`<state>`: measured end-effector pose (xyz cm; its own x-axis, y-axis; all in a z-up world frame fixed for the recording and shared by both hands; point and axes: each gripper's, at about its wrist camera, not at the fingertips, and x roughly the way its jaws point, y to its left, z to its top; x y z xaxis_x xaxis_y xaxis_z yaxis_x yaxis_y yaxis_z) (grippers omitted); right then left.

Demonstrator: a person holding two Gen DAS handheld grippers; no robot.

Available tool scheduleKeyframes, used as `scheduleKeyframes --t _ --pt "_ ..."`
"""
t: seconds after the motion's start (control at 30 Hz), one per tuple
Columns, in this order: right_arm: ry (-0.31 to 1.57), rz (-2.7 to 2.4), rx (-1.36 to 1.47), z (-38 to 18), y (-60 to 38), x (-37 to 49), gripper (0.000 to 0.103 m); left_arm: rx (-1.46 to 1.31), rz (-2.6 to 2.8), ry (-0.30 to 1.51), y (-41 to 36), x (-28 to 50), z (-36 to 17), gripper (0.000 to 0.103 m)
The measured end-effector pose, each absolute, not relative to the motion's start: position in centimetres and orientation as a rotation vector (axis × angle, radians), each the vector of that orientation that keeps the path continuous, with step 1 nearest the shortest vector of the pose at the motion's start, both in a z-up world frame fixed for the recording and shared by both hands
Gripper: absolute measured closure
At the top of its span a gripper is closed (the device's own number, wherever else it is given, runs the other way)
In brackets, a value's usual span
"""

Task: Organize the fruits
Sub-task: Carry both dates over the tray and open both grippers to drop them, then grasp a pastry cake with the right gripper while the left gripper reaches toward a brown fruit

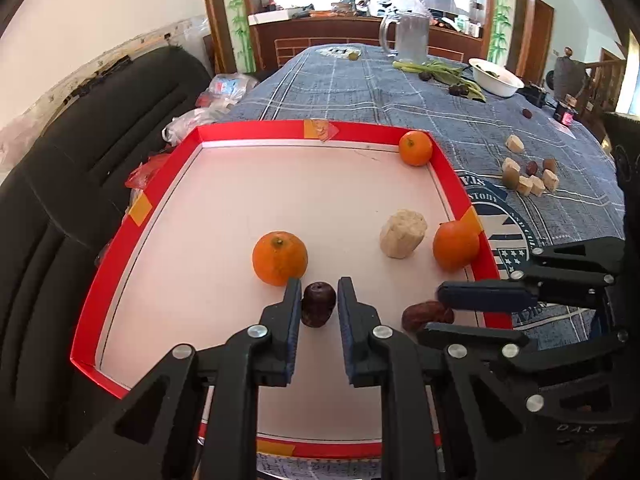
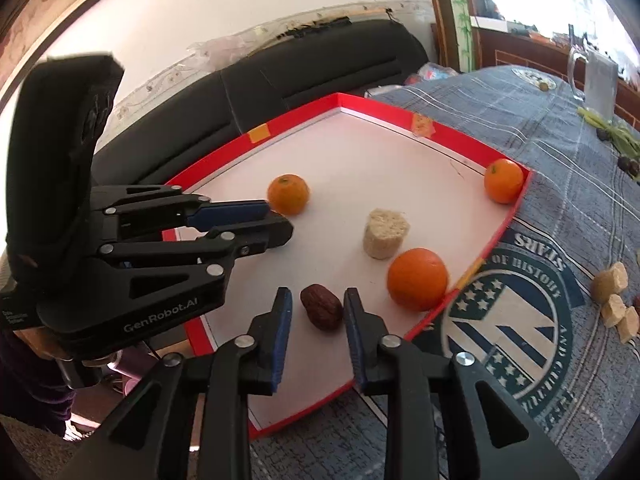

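Note:
A red-rimmed white tray (image 1: pixel 172 184) (image 2: pixel 400 120) lies on the blue cloth. It holds three oranges (image 1: pixel 279 257) (image 1: pixel 455 245) (image 1: pixel 415 147), a pale sugarcane chunk (image 1: pixel 402 233) (image 2: pixel 385 233) and two dark red dates. My left gripper (image 1: pixel 319 294) is open, its jaws on either side of one date (image 1: pixel 318 303) that rests on the tray floor. My right gripper (image 2: pixel 317 308) is open around the other date (image 2: pixel 322 312) (image 1: pixel 424 314), which also lies on the tray. Each gripper shows in the other's view, the left one (image 2: pixel 276 220) and the right one (image 1: pixel 432 312).
Loose sugarcane chunks and dates (image 1: pixel 530 176) (image 2: pixel 614 300) lie on the cloth right of the tray. Further back are a glass jug (image 1: pixel 408 36), green stalks (image 1: pixel 436 70) and a white bowl (image 1: pixel 496 76). A black sofa (image 1: pixel 80 160) runs along the left.

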<state>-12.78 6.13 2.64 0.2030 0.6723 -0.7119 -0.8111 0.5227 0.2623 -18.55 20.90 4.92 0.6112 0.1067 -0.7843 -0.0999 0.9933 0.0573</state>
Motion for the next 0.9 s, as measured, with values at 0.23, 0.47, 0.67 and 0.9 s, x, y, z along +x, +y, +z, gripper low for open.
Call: scheduleKeyframes --t 0.23,0.47,0.67,0.9 --pt "0.787 0.923 -0.103 5.8 0.1 -10.4 0.071 0.01 0.129 0.842 19.7 -18.4 7.1 0.044" --pt "0.77 0.657 -0.055 5.9 -9.7 -5.9 0.071 0.095 -0.026 0.791 12.6 -16.9 8.9 0.024" --pt "0.881 0.5 -0.092 3.2 -13.5 -2.8 0.07 0.157 -0.159 0.833 5.8 -14.5 7.7 0.022" --pt "0.936 0.506 -0.093 1.8 -13.0 -1.2 0.071 0.165 -0.254 0.9 1.7 -12.2 5.9 0.022"
